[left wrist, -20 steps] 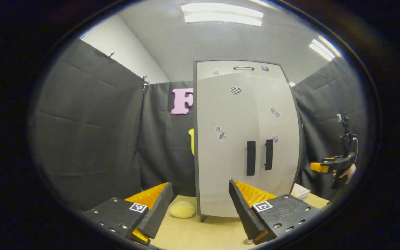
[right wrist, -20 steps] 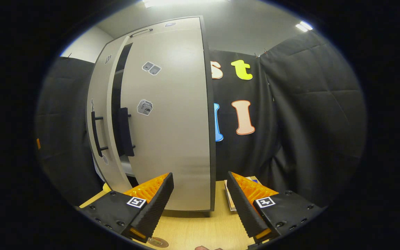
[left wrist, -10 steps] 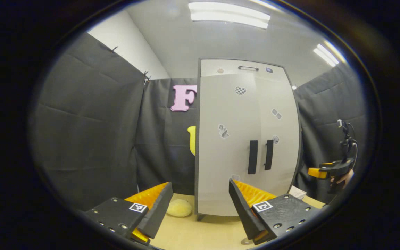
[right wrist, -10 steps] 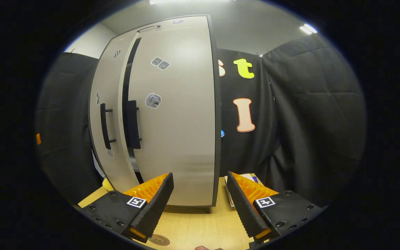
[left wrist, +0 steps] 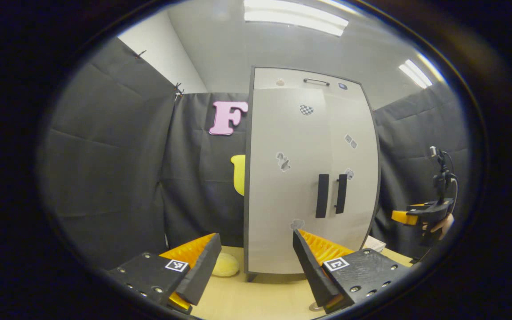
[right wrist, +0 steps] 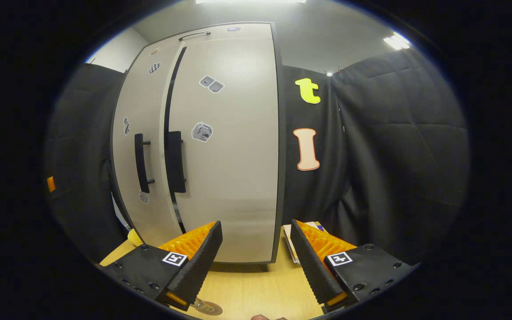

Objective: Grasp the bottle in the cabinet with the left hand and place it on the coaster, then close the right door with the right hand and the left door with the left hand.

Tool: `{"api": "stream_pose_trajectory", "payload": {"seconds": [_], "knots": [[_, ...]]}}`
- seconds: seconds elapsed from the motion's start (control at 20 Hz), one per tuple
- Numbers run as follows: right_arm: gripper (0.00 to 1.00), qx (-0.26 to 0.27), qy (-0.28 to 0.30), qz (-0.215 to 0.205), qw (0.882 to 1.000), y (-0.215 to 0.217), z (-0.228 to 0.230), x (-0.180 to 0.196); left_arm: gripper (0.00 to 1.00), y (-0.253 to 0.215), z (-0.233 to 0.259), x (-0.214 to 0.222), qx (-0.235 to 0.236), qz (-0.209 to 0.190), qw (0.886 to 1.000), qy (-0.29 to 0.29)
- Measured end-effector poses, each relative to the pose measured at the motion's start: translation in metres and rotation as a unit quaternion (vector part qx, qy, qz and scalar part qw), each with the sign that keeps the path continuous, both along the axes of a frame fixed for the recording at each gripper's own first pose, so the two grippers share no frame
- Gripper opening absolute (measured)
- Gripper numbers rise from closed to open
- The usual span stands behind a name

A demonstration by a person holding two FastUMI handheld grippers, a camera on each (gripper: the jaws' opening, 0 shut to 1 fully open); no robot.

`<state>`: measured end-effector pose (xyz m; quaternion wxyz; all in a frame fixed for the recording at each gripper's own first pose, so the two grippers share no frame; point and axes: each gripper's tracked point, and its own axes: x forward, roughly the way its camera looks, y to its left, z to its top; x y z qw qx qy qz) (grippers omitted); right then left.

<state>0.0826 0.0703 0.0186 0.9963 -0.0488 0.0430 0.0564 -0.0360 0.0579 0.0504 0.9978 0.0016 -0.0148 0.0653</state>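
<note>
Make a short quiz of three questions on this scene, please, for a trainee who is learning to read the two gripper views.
1. True or false: the left gripper is closed tight, its fingers touching each other.
2. In the left gripper view, what lies on the table beside the cabinet? A) a pale yellow rounded object B) a red cup C) a kettle
3. How many dark upright handles do the cabinet's doors carry?

Key: 1 false, the fingers stand apart with nothing between them. 2 A. 3 two, side by side.
</note>
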Motion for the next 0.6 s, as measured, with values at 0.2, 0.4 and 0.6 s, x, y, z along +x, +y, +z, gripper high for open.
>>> {"api": "stream_pose_trajectory", "payload": {"seconds": [0.2, 0.4, 0.6], "knots": [[0.96, -0.022, -0.005, -0.013, 1.0, 0.005, 0.004, -0.01, 0.94, -0.004, -0.007, -0.001, -0.006, -0.02, 1.0, 0.012], [0.98, -0.006, 0.022, -0.008, 1.0, 0.018, -0.003, -0.033, 0.93, -0.016, -0.005, 0.006, -0.045, -0.058, 0.997, 0.01], [0.98, -0.007, 0.017, -0.019, 1.0, 0.019, -0.001, -0.047, 0.94, -0.029, 0.002, 0.016, -0.052, -0.082, 0.995, -0.006]]}}
